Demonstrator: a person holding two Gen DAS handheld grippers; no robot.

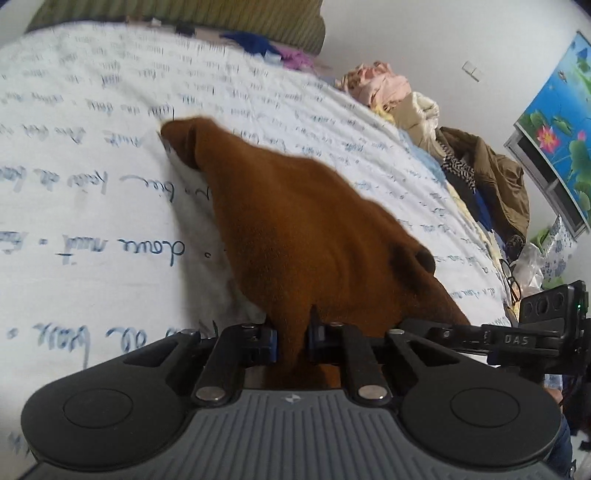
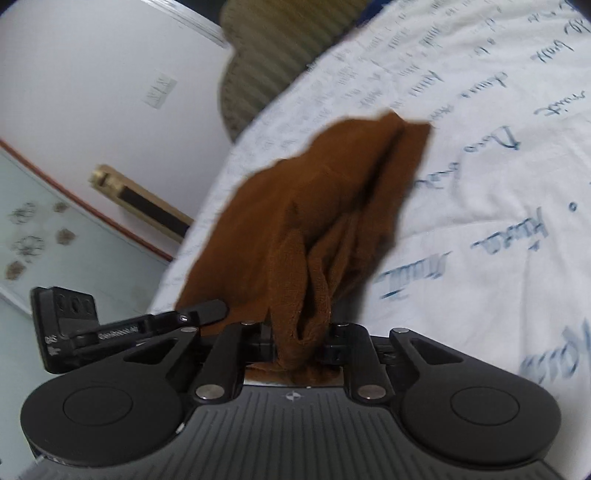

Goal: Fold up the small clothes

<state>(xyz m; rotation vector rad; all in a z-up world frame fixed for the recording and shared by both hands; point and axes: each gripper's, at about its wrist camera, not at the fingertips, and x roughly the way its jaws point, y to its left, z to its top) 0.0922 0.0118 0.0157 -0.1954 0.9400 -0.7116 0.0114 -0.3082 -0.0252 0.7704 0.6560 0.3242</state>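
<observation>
The left gripper (image 1: 293,341) has its jaws closed almost fully on a bunched fold of the brown garment (image 1: 295,221); the cloth passes between the pads and is clamped there. From the grip the garment runs away from the camera and its far end lies on the bed sheet (image 1: 92,155), white with blue handwriting print. The right gripper (image 2: 301,341) likewise has its jaws drawn in tight on a thicker gather of the same brown garment (image 2: 314,206), which rises in creased folds above the sheet (image 2: 480,229); whether its far edge touches the bed in this view cannot be determined. A striped green pillow (image 1: 177,14) sits at the head of the bed. A heap of mixed clothes (image 1: 443,147) lies along the bed's far edge, beside the white wall (image 1: 461,33). Both views are motion-blurred.
</observation>
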